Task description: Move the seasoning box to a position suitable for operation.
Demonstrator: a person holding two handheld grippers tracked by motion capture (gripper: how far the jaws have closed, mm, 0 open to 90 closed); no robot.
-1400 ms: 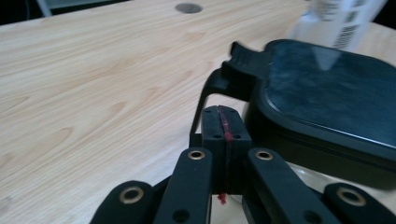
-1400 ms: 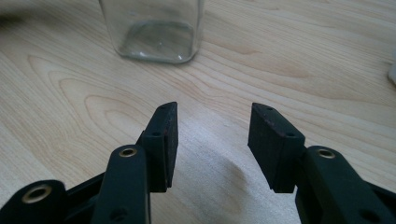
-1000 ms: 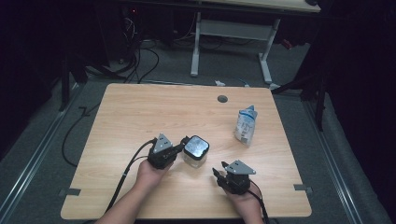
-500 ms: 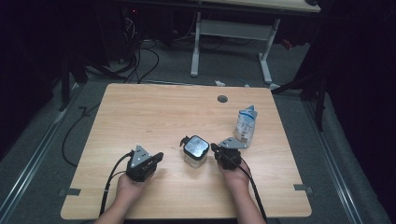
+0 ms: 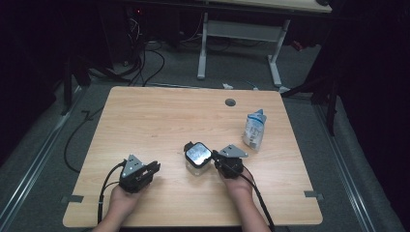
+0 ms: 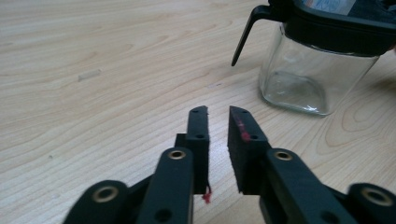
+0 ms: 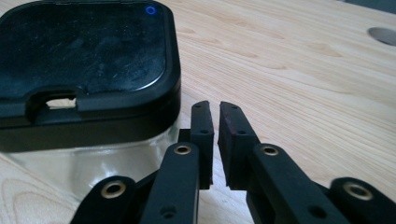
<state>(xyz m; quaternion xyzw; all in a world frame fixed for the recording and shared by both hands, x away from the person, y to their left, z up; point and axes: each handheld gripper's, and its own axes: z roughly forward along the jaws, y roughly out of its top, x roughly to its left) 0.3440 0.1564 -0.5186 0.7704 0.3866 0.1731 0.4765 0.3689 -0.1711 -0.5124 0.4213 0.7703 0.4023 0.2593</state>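
A square glass jar (image 5: 197, 157) with a black lid stands near the middle front of the wooden table (image 5: 159, 121). My left gripper (image 5: 154, 167) rests to its left, well apart, pointing at it. In the left gripper view its jaws (image 6: 218, 110) stand a narrow gap apart with nothing between them, having just been opening; the jar (image 6: 299, 79) is at the upper right. My right gripper (image 5: 216, 157) sits close against the jar's right side. Its jaws (image 7: 212, 103) are slightly parted and empty, also just opening, beside the jar (image 7: 84, 70).
A small clear plastic pouch (image 5: 254, 128) stands at the right of the table. A round cable hole (image 5: 230, 102) is near the far edge. Grey tape strips (image 5: 71, 199) mark the front corners. Cables trail from both grippers over the near edge.
My left gripper has drawn back from the jar to the left. My right gripper has come from the front edge up to the jar's right side. The jar has stayed put.
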